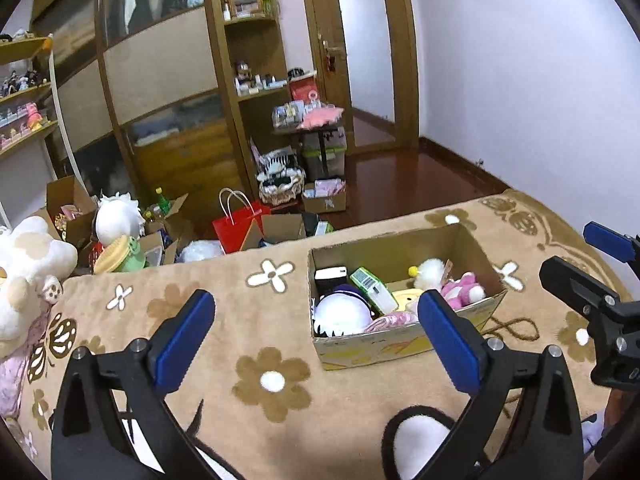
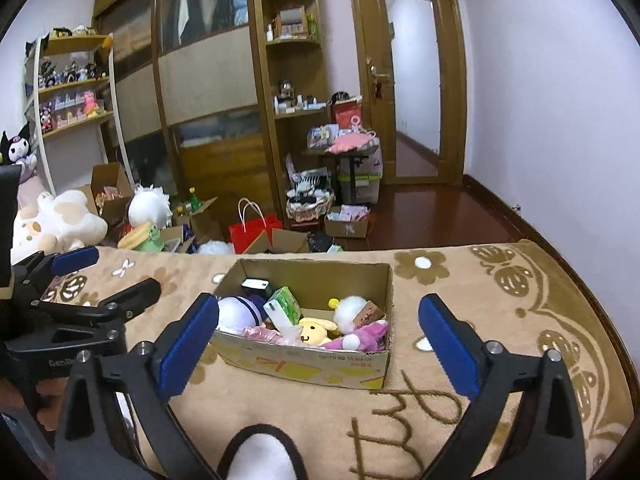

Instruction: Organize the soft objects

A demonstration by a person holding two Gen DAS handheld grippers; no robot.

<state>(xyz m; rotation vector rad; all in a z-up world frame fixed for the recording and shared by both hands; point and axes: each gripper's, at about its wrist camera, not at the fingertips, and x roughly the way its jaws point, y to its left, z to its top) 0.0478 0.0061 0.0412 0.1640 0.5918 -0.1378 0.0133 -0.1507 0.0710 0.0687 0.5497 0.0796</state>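
Beige flowered blanket (image 2: 500,320) spread out under me, wooden wardrobe (image 2: 208,92) and a door (image 2: 412,80) at the back of the room. The cardboard box (image 2: 320,364) sits on the blanket straight ahead of my right gripper (image 2: 318,340), lying right between its spread blue pads. From my left gripper (image 1: 316,336) the same box is ahead and off to the right, its near corner just behind my right-hand pad. Both claws gape wide, and neither one holds or touches anything.

Inside the box: a white plush with purple trim (image 2: 240,312) at the left, a green carton (image 2: 284,306) leaning beside it, a yellow plush face (image 2: 312,330) in the middle, a white fluffy ball (image 2: 352,308) behind it, and a pink plush (image 2: 368,334) at the right.

A big cream spotted plush (image 1: 28,272) slumps at the blanket's left edge. Beyond the blanket, a red paper bag (image 1: 240,224) and open boxes crowd the floor. A black-rimmed white plush ear (image 2: 260,456) pokes up just below my right claw.
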